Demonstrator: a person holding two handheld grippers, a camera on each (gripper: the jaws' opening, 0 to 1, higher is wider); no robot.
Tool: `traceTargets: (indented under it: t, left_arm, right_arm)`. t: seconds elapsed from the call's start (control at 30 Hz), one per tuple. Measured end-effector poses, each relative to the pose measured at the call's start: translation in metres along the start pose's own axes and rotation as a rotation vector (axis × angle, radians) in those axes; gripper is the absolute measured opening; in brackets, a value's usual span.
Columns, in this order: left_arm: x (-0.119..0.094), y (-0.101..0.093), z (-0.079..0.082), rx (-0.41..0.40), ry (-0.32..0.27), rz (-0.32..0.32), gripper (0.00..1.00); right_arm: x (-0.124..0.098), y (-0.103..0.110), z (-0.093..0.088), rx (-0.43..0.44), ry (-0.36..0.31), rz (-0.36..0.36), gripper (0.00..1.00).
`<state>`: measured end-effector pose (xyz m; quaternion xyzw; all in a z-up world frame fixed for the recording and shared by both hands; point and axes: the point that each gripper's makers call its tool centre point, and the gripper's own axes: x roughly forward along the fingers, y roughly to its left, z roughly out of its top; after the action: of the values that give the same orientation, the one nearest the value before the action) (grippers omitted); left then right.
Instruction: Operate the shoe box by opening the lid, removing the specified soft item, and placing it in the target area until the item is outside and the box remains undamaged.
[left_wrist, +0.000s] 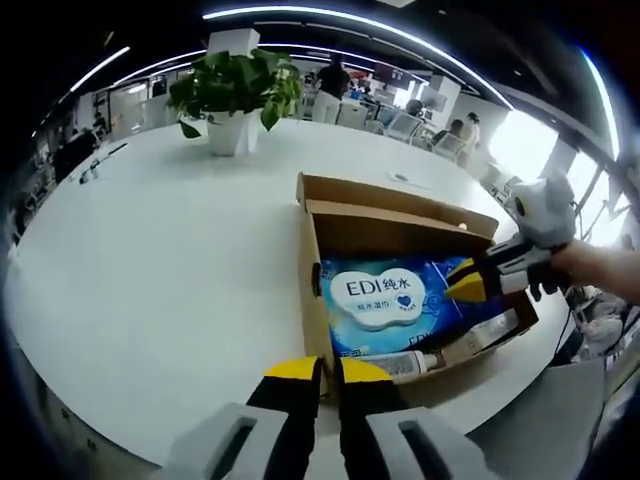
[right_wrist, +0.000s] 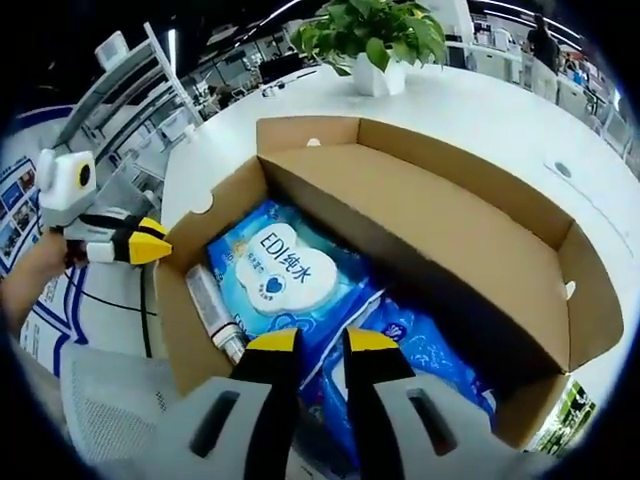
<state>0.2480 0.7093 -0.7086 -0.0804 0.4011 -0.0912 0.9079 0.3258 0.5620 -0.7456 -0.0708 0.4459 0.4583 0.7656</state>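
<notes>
Right gripper (right_wrist: 311, 340) nearest, fingers nearly together, empty, poised over blue wipes pack (right_wrist: 285, 272) lying inside open shoe box (right_wrist: 440, 215) on white tabletop (left_wrist: 160, 260). Left gripper (left_wrist: 318, 370) fingers nearly together, empty, at box's near edge. Small bottle (right_wrist: 215, 312) beside pack. Potted plant (left_wrist: 235, 95) well behind box.

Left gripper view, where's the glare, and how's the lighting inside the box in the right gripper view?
Left gripper view: the window at upper right is blown out white, and ceiling light strips curve with the fisheye. Right gripper view: the shoe box is evenly lit, its raised lid shading a dark band along the inside, while the blue wipes pack label stays sharp and readable.
</notes>
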Motion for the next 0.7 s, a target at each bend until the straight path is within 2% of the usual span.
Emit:
traceTargets:
  t: [0.4,0.53,0.7]
  left_arm:
    - [0.000,0.000,0.000,-0.013,-0.007,0.002,0.05]
    - [0.000,0.001,0.000,-0.017,-0.006,0.002,0.05]
    - [0.001,0.001,0.000,-0.011,-0.004,0.006,0.05]
  right_arm:
    - [0.015,0.004,0.003,0.024,0.017,0.016,0.15]
    - [0.018,0.000,0.004,0.001,0.026,-0.012,0.08]
    - [0.016,0.000,0.005,0.003,0.022,-0.016,0.05]
